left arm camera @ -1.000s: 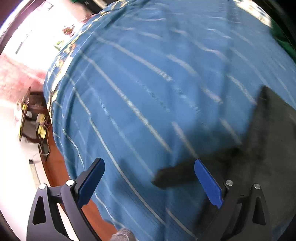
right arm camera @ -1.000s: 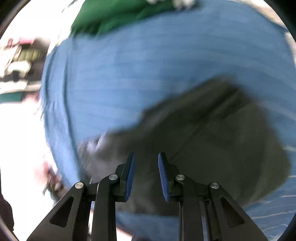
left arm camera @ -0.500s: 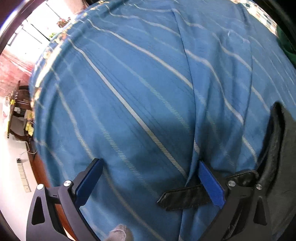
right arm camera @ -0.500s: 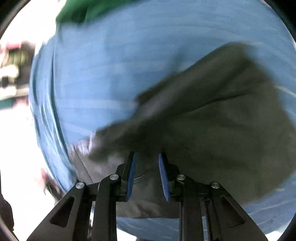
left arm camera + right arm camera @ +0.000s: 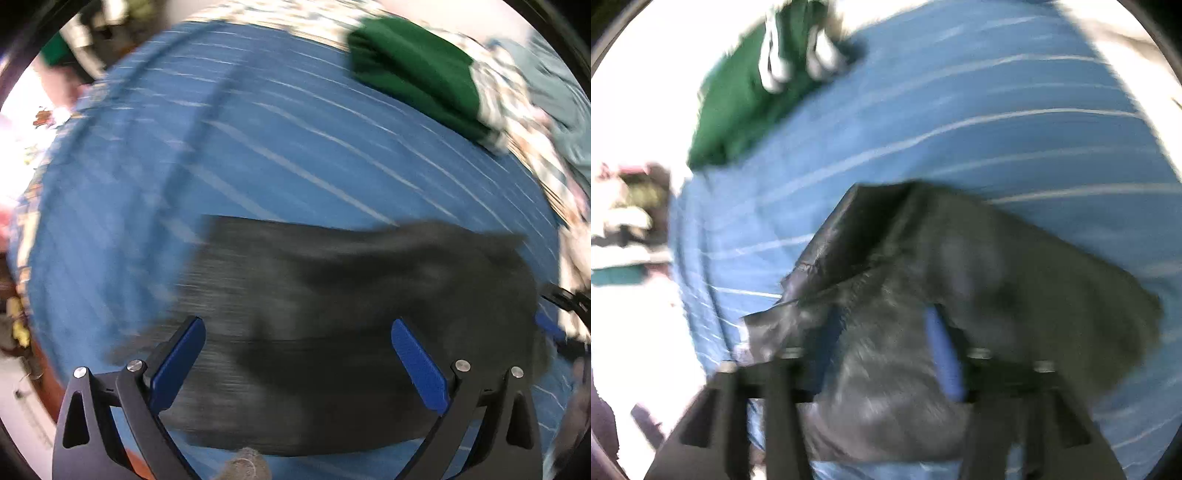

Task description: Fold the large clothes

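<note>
Left wrist view: my left gripper [image 5: 297, 354] is spread wide, empty, above the dark garment [image 5: 351, 314]. My right gripper [image 5: 882, 347] is opening, garment [image 5: 960, 295] cloth between its fingers.

Your two fisheye views are bright but smeared by motion. In the left view the blue white-striped bedcover [image 5: 295, 147] streaks diagonally and the dark grey garment [image 5: 351, 314] has soft edges; glare burns out around 9 o'clock. In the right view daylight blows out white from 7 to 11 o'clock, the folded green cloth [image 5: 738, 110] blurs, and black vignette rings both.
</note>
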